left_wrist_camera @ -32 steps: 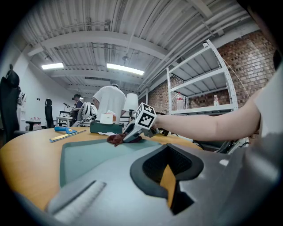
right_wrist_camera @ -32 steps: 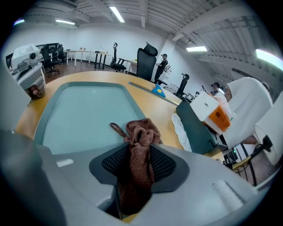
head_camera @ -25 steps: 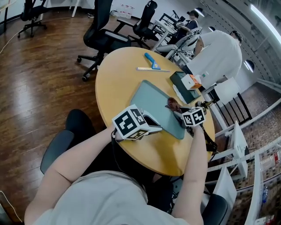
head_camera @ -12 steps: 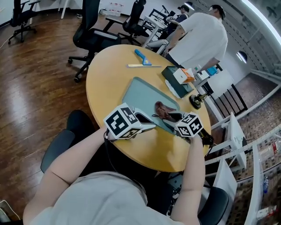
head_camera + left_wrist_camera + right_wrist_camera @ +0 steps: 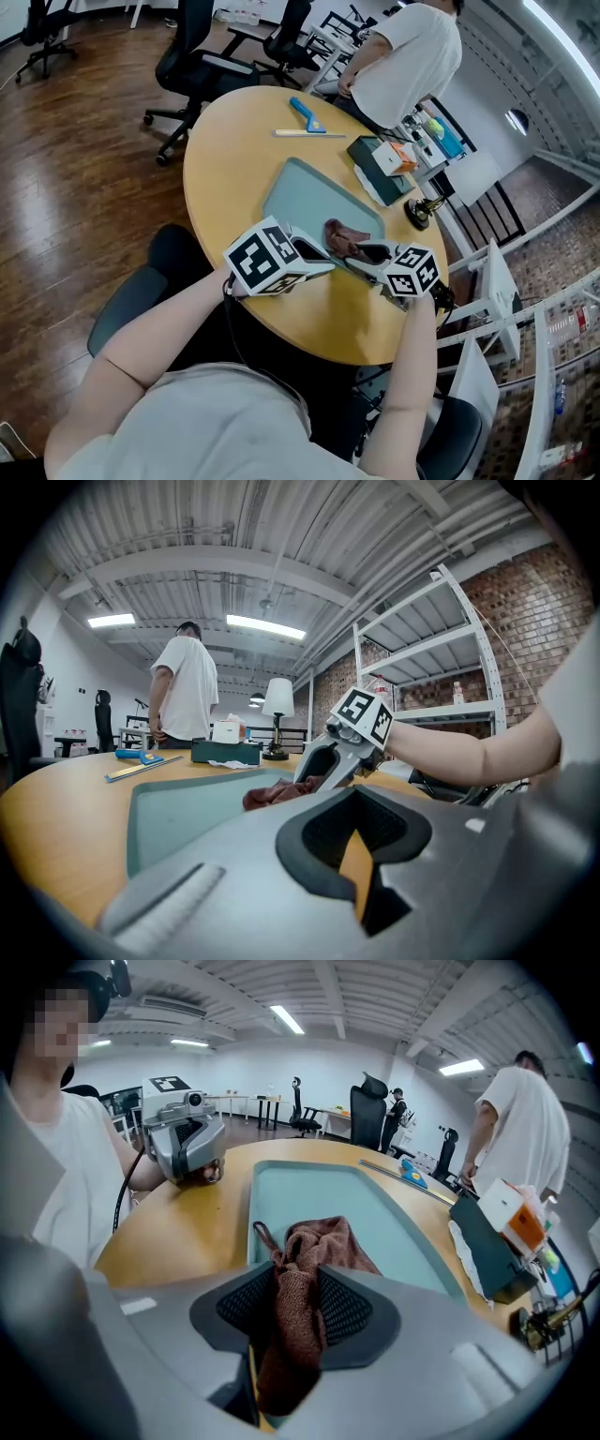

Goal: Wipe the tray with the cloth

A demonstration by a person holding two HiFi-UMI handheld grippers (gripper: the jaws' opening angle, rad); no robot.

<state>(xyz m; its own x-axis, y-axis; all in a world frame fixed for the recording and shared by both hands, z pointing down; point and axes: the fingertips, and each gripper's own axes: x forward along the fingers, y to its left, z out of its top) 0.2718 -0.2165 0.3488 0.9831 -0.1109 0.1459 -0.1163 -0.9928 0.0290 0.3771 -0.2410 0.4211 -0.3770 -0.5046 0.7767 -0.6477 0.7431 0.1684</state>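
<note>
A teal tray [image 5: 305, 199] lies on the round wooden table [image 5: 225, 159]. A brown cloth [image 5: 341, 237] rests bunched on the tray's near right part. My right gripper [image 5: 364, 251] is shut on the cloth, whose tail hangs between the jaws [image 5: 295, 1302] in the right gripper view while the rest [image 5: 323, 1241] spreads on the tray [image 5: 328, 1190]. My left gripper [image 5: 314, 255] sits at the tray's near corner, shut with nothing between its jaws [image 5: 352, 829]. From the left gripper view I see the tray [image 5: 183, 813], the cloth [image 5: 274, 793] and the right gripper [image 5: 349, 742].
A blue scraper [image 5: 302, 112] and a ruler [image 5: 307, 134] lie at the table's far side. A dark box with a tissue box [image 5: 384, 167] and a black lamp base [image 5: 419, 212] stand right of the tray. A person in a white shirt [image 5: 405, 58] stands behind. Office chairs [image 5: 199, 67] stand at the far left.
My right gripper has dragged the cloth from the tray's right edge toward its near middle. The left gripper stays at the near corner. The standing person has shifted.
</note>
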